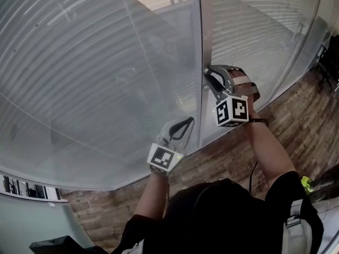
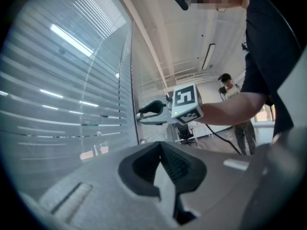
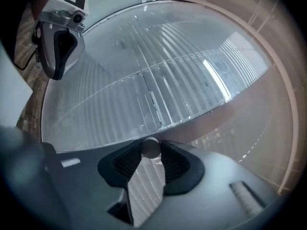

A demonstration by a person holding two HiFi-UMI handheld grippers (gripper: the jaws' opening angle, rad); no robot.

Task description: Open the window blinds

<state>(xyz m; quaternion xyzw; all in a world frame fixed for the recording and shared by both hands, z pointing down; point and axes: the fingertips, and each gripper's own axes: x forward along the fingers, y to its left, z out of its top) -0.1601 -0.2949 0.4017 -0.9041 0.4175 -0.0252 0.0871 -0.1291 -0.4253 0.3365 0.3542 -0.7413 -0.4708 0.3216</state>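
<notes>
**Right gripper on the tilt knob, blinds yet to open**

The right gripper (image 1: 211, 74) has its jaws clamped on a small round knob (image 3: 150, 147) on the upright frame post (image 1: 200, 41) between two glass panes; the pads touch the knob on both sides. The blinds (image 1: 95, 62) fill the pane at nine o'clock of that knob, and more slats hang in the pane at three o'clock; they look largely shut, letting only a haze through. The left gripper (image 1: 188, 121) hangs at about seven o'clock of the right one, near the glass, jaws together on nothing. By my reckoning the step in hand is turning the knob to tilt the slats; the next move calls for a firm pinch and a roll of the wrist, lest the smooth knob slip.
</notes>
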